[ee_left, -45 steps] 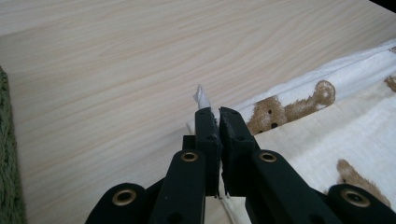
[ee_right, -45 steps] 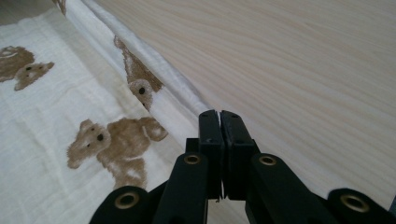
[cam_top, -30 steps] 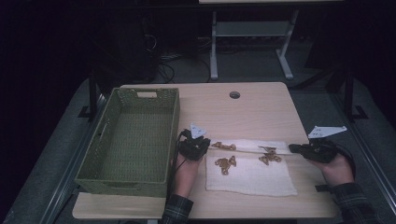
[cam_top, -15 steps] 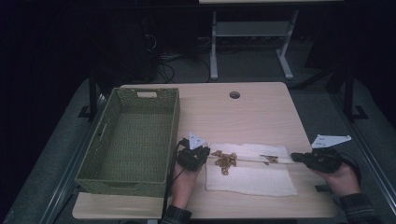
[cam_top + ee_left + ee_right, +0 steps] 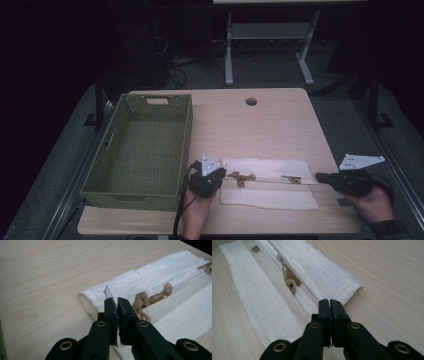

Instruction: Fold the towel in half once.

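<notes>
A white cloth [image 5: 270, 197] printed with brown teddy bears lies folded lengthwise near the table's front edge. My left gripper [image 5: 223, 176] is at its left end, shut on the cloth's edge. In the left gripper view a tuft of cloth [image 5: 108, 292] pokes out between the closed jaws of the left gripper [image 5: 117, 300]. My right gripper [image 5: 319, 176] is at the cloth's right end, jaws shut. In the right gripper view the right gripper [image 5: 329, 301] pinches the thin upper layer of the cloth [image 5: 262, 297]. A folded roll runs along the cloth's far side.
A green woven basket [image 5: 135, 192] stands on the left of the wooden table [image 5: 260, 130], close to my left hand. A cable hole [image 5: 251, 101] sits near the far edge. Dark floor, cables and a desk frame lie beyond the table.
Both grippers have moved toward the table's front edge, drawing the cloth's edge with them. The cloth now looks narrower, with the bear prints partly folded under.
</notes>
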Demonstrator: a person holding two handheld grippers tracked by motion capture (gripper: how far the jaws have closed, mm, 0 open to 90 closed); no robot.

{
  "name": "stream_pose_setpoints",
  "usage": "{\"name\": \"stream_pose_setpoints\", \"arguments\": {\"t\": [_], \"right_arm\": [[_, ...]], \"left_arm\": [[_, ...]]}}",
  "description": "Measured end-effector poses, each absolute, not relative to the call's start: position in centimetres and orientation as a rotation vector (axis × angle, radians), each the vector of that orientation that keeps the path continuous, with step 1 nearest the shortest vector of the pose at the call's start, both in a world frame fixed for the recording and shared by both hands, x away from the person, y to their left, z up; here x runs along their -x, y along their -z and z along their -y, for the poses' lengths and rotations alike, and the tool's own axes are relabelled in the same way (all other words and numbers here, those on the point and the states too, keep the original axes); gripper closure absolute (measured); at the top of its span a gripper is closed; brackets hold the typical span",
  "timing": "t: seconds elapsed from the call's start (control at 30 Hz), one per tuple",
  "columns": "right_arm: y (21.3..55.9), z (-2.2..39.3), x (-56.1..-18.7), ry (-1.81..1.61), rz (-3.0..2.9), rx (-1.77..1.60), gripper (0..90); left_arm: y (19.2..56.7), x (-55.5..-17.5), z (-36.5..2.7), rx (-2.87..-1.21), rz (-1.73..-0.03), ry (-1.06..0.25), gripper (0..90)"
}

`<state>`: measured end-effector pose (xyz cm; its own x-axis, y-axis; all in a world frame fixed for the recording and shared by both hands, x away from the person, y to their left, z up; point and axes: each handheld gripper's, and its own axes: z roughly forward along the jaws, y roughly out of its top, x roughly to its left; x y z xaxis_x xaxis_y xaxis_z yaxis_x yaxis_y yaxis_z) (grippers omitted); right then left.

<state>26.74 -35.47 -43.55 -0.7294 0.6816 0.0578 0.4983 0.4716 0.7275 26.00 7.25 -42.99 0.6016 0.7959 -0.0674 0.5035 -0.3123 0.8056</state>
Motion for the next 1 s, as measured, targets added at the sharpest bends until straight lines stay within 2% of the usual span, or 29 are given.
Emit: {"name": "stream_pose_setpoints", "arguments": {"t": [0.4,1.0], "right_arm": [[43.8,35.1,-24.0,-1.120,-2.517,-0.997,87.6],[44.6,34.9,-22.1,-1.102,-2.584,-0.987,86.8]], "left_arm": [[43.7,-23.8,-8.0,-1.977,-1.043,-0.404,86.1],[45.1,-22.2,-8.4,-2.038,-1.049,-0.353,83.9]]}}
